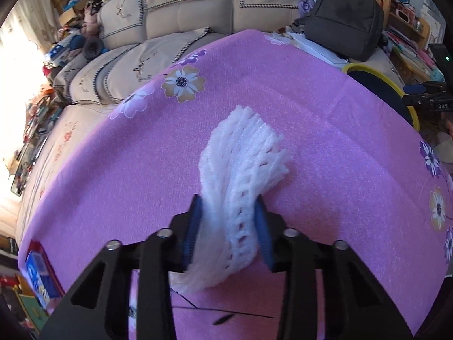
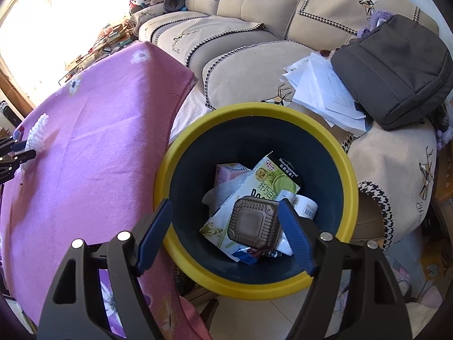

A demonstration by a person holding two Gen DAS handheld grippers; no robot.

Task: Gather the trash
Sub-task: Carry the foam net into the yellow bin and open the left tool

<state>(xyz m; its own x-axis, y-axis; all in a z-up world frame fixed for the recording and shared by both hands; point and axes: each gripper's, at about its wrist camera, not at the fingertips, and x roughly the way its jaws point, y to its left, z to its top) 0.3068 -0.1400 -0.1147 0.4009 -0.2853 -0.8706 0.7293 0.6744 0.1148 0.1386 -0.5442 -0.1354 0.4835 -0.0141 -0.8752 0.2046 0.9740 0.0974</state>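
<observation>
My left gripper point(image 1: 228, 226) is shut on a white foam fruit net point(image 1: 243, 158), whose far end lies on the pink flowered tablecloth point(image 1: 311, 130). The net also shows far left in the right wrist view point(image 2: 38, 133). My right gripper point(image 2: 226, 235) is open and empty, held over the yellow-rimmed dark blue trash bin point(image 2: 348, 181). In the bin lie a brown square plastic tray point(image 2: 254, 221), a green snack box point(image 2: 266, 181), a pink carton point(image 2: 226, 170) and white paper scraps.
A beige sofa point(image 2: 240, 36) runs behind the table and bin, with a grey bag point(image 2: 396, 68) and loose papers point(image 2: 322, 85) on it. A blue-and-red packet point(image 1: 38, 272) lies at the table's left edge. The bin's rim shows at right in the left wrist view point(image 1: 376, 73).
</observation>
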